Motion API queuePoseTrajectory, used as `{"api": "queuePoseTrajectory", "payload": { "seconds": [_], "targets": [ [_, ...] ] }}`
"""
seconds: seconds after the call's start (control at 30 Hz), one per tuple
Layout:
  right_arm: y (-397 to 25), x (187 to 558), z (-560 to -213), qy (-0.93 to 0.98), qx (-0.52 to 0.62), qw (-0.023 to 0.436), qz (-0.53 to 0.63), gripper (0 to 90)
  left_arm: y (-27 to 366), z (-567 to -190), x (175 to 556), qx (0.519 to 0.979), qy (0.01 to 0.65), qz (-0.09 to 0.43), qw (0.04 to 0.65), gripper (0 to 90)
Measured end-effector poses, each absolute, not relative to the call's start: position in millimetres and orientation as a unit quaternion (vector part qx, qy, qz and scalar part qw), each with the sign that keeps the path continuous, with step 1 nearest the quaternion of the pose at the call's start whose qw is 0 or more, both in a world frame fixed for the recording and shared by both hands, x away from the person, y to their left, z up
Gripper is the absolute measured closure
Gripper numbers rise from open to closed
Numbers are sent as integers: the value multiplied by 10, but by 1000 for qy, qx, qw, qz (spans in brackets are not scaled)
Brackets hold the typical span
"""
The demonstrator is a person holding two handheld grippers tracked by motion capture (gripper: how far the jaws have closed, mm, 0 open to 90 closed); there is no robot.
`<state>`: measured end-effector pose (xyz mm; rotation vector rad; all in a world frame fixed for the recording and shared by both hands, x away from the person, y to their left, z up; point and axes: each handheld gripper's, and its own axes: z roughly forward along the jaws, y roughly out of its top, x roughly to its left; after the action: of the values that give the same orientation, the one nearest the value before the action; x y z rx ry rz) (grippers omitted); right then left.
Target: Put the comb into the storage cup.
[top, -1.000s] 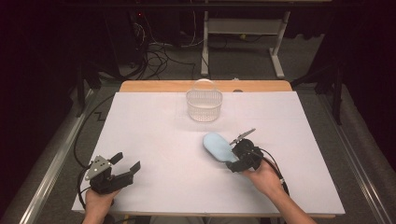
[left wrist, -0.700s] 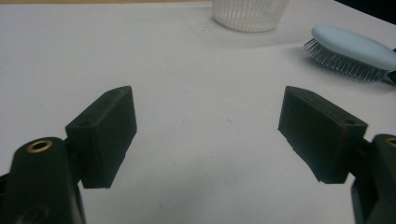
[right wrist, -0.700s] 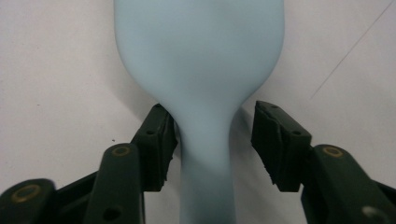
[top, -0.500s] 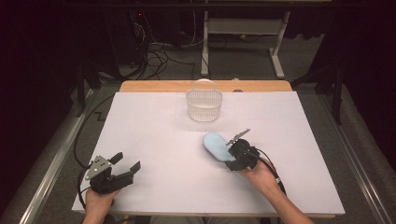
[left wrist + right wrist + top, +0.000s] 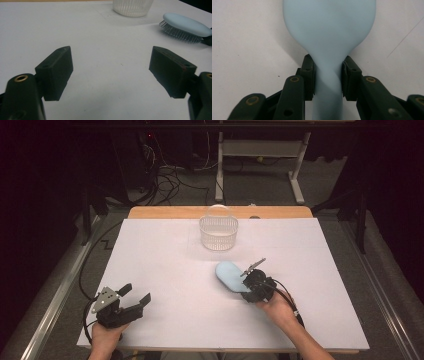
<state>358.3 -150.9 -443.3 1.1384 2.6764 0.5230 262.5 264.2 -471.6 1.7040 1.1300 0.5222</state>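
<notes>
White paper sheeting (image 5: 165, 270) covers nearly the whole counter (image 5: 150, 212), whose bare wooden edge shows along the far side. Beyond it, on the floor, lie tangled cables (image 5: 165, 180) and the legs of a white stand (image 5: 295, 175).

Next in size, a clear ribbed plastic basket (image 5: 218, 233) stands upright near the far middle of the sheeting; in the left gripper view its lower part (image 5: 132, 7) sits at the top edge.

Nearer the person, right of centre, a pale blue hairbrush (image 5: 231, 275) lies with its smooth back up and its bristles down toward the sheeting, well apart from the basket. The left gripper view shows the brush (image 5: 186, 25) from the side, its fine metal bristles hanging under the blue head.

The right gripper (image 5: 254, 286), held in the person's right hand (image 5: 278, 307), is closed on the brush's narrow neck: in the right gripper view (image 5: 328, 77) the two black jaws press against either side of the blue handle (image 5: 328, 95), with the wide head stretching away beyond them.

The left gripper (image 5: 131, 296) rests at the near left of the sheeting, held in the left hand (image 5: 106, 332). Its jaws stand spread wide with nothing between them (image 5: 111, 72), well apart from the brush and the basket.
</notes>
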Motion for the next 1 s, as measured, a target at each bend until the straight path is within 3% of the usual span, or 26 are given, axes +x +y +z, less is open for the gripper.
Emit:
{"api": "queuePoseTrajectory", "payload": {
  "seconds": [1.0],
  "targets": [
    [-1852, 3342, -4214, 868, 363, 103, 323, 699, 2537, -4538, 2695, 702, 456, 223, 499, 187]
  ]
}}
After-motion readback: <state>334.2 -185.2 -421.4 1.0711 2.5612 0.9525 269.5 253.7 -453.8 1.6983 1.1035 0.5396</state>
